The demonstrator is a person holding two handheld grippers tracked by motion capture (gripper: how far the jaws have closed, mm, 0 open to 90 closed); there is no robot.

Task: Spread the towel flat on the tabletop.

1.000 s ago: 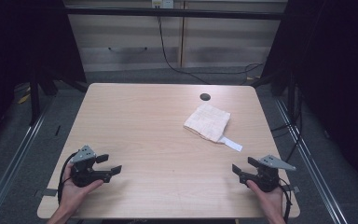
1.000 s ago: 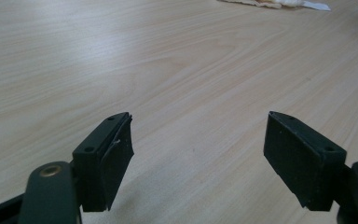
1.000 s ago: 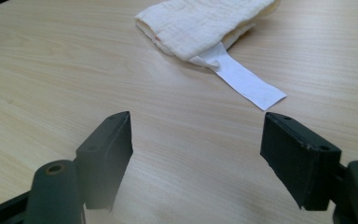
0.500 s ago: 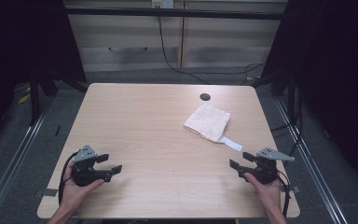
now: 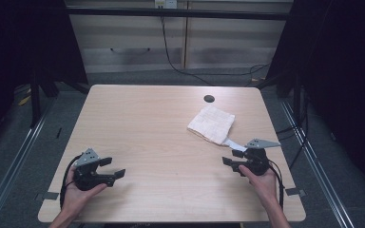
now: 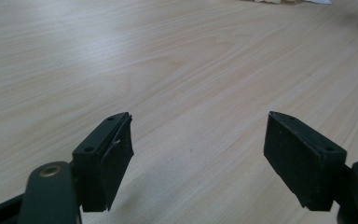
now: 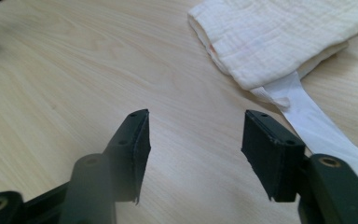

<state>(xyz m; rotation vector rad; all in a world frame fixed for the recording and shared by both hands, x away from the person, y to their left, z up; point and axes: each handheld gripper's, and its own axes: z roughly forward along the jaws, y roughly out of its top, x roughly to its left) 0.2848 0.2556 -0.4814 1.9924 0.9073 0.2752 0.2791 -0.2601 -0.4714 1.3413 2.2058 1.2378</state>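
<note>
No text, brand, number or sign can be read anywhere. The white tag (image 7: 314,126) sticking out from under the folded cloth (image 7: 279,37) is blank on the side that shows.

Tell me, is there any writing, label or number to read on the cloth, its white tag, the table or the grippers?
None can be read.
Cloth: plain.
Tag: blank on the side that shows.
Table: bare wood grain.
Left gripper and right gripper: no markings show.
</note>
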